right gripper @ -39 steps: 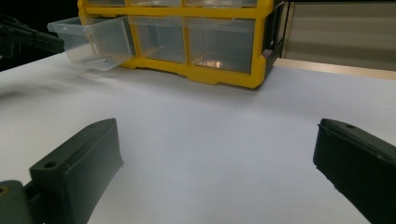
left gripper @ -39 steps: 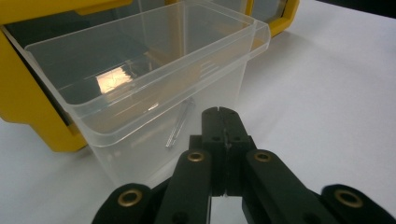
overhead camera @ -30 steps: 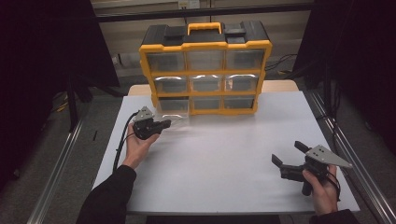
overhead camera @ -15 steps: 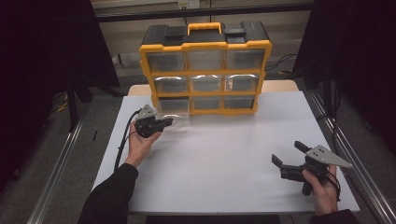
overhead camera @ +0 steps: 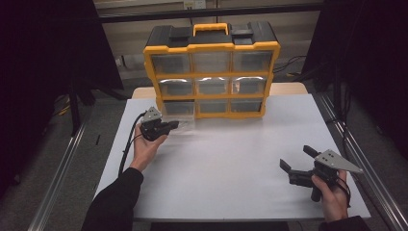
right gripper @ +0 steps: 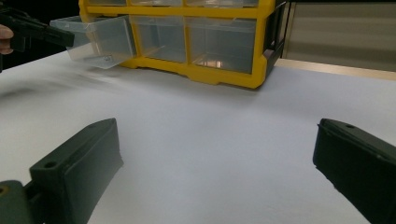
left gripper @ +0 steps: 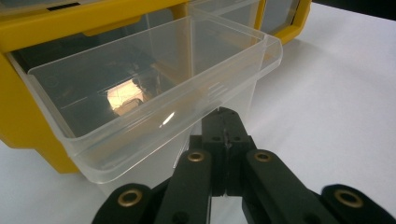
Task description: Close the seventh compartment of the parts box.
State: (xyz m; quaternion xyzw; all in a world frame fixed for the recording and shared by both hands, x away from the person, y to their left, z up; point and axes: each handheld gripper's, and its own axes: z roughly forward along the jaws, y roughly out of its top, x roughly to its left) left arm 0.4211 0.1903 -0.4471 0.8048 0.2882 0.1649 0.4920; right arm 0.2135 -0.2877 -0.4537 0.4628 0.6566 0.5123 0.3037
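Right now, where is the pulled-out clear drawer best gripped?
By the lip on its front wall, from the table side. The clear drawer juts from the yellow organizer, so that lip faces outward; the left gripper is shut there, apparently pinching it.

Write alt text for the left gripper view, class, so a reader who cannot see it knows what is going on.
The left gripper has its two black jaws shut on the front lip of a clear plastic drawer, which is pulled partly out of a yellow organizer cabinet. The drawer looks empty. The cabinet stands on a white table.
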